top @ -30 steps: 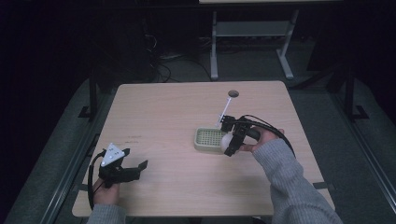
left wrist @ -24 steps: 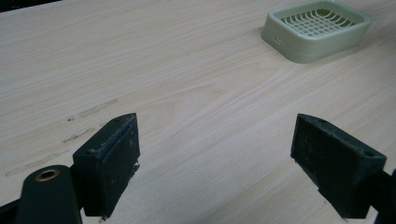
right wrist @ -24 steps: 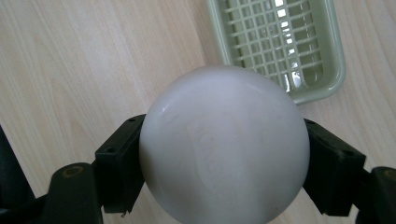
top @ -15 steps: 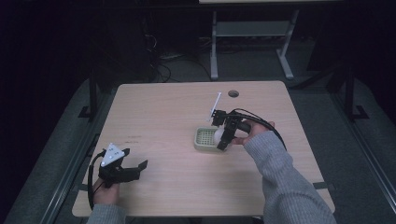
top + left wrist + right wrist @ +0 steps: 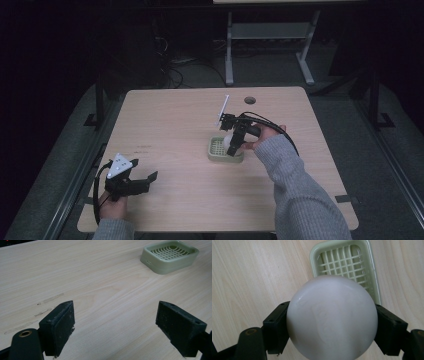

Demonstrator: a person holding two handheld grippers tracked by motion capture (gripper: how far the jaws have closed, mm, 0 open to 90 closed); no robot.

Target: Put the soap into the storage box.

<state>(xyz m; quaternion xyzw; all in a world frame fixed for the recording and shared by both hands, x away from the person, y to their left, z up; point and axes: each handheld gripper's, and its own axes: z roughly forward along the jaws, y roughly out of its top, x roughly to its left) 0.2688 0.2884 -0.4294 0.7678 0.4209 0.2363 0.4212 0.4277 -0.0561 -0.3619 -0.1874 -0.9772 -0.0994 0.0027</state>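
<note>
Pinching a white ball (image 5: pixel 331 317), right tongs (image 5: pixel 235 142) hang over green slatted tray (image 5: pixel 218 151); left tongs (image 5: pixel 122 327) spread above worktop (image 5: pixel 165 125).

Left black two-jaw gripper (image 5: pixel 150 176): near-left of the scene, held low in the person's left hand (image 5: pixel 111 204); jaws wide apart, nothing between them; grey three-cornered plate on top.

Right black two-jaw gripper (image 5: pixel 233 146): centre-right, tilted downward, held by the right hand (image 5: pixel 265 135) on a grey-sleeved forearm (image 5: pixel 300 195); jaws clamped on a smooth white ball (image 5: pixel 332 317).
</note>
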